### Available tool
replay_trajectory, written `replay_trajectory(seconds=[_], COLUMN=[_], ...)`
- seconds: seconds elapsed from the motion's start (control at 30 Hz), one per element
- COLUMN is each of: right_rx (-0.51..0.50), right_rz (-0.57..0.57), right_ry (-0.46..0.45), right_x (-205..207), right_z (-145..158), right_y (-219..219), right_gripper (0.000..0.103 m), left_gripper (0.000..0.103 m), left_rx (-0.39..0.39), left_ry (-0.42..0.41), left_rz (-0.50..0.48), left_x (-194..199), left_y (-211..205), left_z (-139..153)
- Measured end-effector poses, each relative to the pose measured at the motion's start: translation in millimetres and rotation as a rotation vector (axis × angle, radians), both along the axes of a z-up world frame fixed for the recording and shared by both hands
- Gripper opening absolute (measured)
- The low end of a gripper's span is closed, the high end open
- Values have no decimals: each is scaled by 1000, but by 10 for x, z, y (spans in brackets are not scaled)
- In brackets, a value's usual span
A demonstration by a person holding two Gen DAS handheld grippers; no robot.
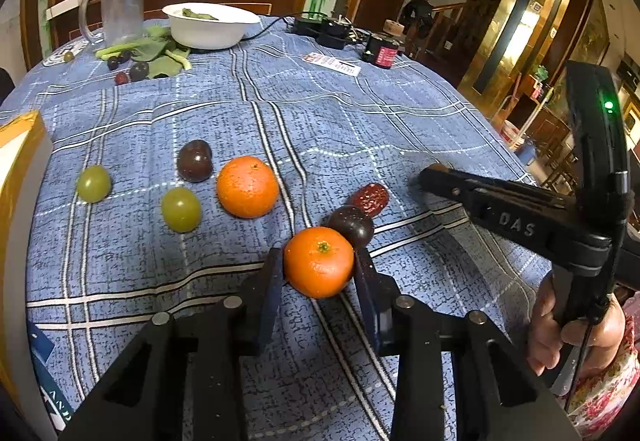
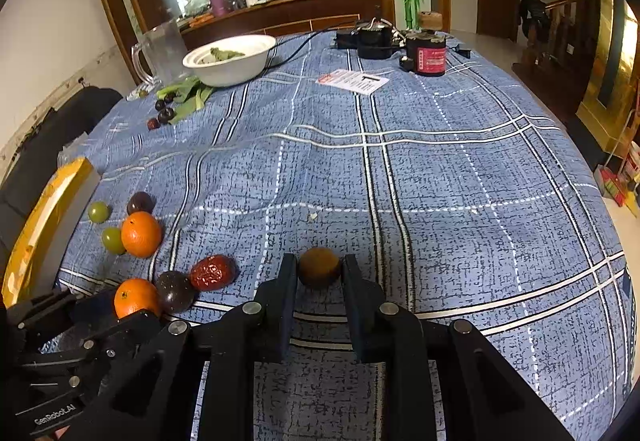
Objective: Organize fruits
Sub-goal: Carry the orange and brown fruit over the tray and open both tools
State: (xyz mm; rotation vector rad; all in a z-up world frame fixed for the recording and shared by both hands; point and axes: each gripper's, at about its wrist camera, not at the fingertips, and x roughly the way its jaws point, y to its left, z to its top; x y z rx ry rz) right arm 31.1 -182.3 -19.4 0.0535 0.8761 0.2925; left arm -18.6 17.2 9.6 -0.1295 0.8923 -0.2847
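Fruits are lying scattered over the blue checked cloth of the tabletop (image 2: 440, 169), and both grippers are taking hold of one each. The left gripper (image 1: 319, 265) is pinching a mandarin (image 1: 319, 262) across its widest part, its fingers (image 1: 276, 277) pressing on either flank while the stem end is facing up; a dark plum (image 1: 354, 225) is touching the mandarin from behind, with a wrinkled red jujube (image 1: 372, 198) just beyond it. The right gripper (image 2: 319, 273) is squeezing a small brownish-orange round fruit (image 2: 319, 267), too shadowed to name, well apart from the rest. Farther off, a second mandarin (image 1: 247, 187), another dark plum (image 1: 195, 161) and two green grapes (image 1: 181, 209) are sitting near a gold-edged box (image 1: 20, 145). Judging by its look, the mandarin is handling as light and firm but slightly yielding, with a peel that is offering fair friction, so a hold across the middle is suiting it and hard pressure is risking a bruise. The grapes are looking smooth, slippery and easily crushed, and the plum beside the mandarin is likely to roll once its neighbour is lifted.
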Motion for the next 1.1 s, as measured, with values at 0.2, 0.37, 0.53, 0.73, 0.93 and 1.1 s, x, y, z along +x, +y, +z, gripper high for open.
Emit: replay_trajectory(seconds=[0.2,0.37,0.53,0.73,0.93,1.1], right_rx=[52,75,40,118,155,133], right_rz=[-11,-25,-30,77,306,468], right_ry=[-49,-70,-81,-94,-89,-76], right_x=[-43,-72,-91,-357,-719,-1001], right_z=[118,164,161,403,645,683], right_y=[-77,-130,-60,328,1202,1955], right_gripper=[23,23,23,24,24,25], left_gripper=[34,34,34,34,34,35], left_rx=[-46,-110,-74,25,40,54], left_ry=[-10,-74,-118,-103,-46,-30], left_rz=[51,142,318,567,703,730], left_x=[-115,-570,-987,-1422,-1582,-1610], left_y=[130,475,1110,1896,2323,2446], left_z=[131,483,748,741,540,414])
